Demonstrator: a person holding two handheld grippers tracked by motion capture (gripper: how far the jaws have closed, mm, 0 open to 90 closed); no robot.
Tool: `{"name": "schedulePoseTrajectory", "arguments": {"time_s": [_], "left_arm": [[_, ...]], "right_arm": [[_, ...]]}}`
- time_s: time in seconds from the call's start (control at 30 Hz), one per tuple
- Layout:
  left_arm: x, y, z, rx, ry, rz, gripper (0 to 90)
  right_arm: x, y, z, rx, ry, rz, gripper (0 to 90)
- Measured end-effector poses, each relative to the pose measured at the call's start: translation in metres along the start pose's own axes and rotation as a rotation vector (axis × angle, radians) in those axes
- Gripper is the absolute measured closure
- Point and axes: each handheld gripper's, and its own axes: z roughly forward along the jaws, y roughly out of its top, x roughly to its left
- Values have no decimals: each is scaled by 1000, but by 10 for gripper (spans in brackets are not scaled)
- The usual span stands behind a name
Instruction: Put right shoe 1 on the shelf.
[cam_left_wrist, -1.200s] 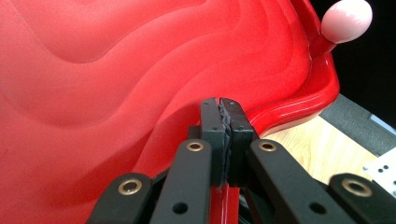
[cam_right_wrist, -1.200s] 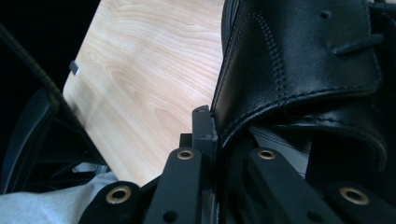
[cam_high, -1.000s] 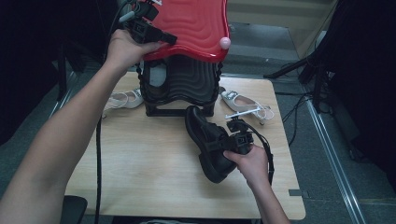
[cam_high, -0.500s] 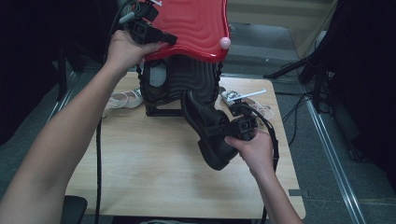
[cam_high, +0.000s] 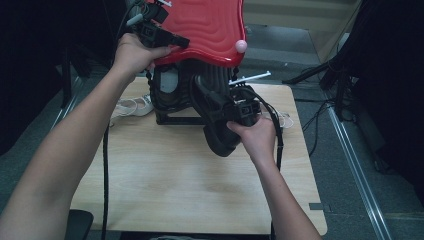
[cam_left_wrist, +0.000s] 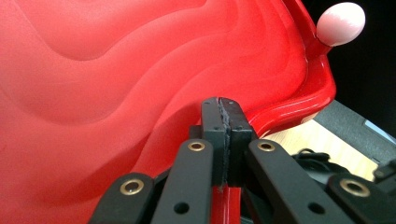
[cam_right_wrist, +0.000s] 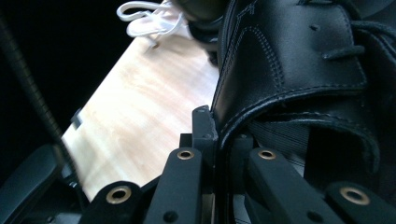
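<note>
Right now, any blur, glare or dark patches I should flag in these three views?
High view: room edges near black, table evenly lit, soft overall. Left gripper view: red lid sharp, pink knob slightly overexposed. Right gripper view: black shoe crisp with stitching, white laces and table blurred.

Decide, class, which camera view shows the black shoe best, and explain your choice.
The high view: there the whole black shoe hangs from the right gripper, lifted above the table below the red lid. The right gripper view gives only a close-up of its leather collar and stitching, pinched between the jaws.
</note>
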Motion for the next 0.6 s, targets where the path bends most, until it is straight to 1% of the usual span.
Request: {"name": "schedulePoseTrajectory", "arguments": {"time_s": [0.13,0.17,0.2,0.23,0.3,0.37,0.47,0.5,0.53,0.6], "left_arm": [[0,-1,0,-3,3,4,900],[-1,0,0,0,4,6,900],[-1,0,0,1,5,6,900],[-1,0,0,2,4,5,900],[0,0,0,0,6,5,900],[0,-1,0,-2,1,3,900],[-1,-1,-1,-5,4,6,900],[-1,-1,-1,-3,2,6,900],[0,-1,-1,-3,1,5,900],[0,-1,0,1,4,9,900]], "right_arm": [[-2,7,7,-23,-23,4,872],[-1,9,10,-37,-43,-7,872],[0,10,11,-40,-55,-8,872],[0,12,14,-46,-78,-18,872],[0,14,18,-59,-126,-21,871],[-1,15,23,-68,-153,-35,872],[2,16,27,-99,-197,-57,870],[3,17,29,-106,-208,-61,870],[3,18,32,-107,-208,-66,870],[3,20,40,-108,-198,-81,869]]}}
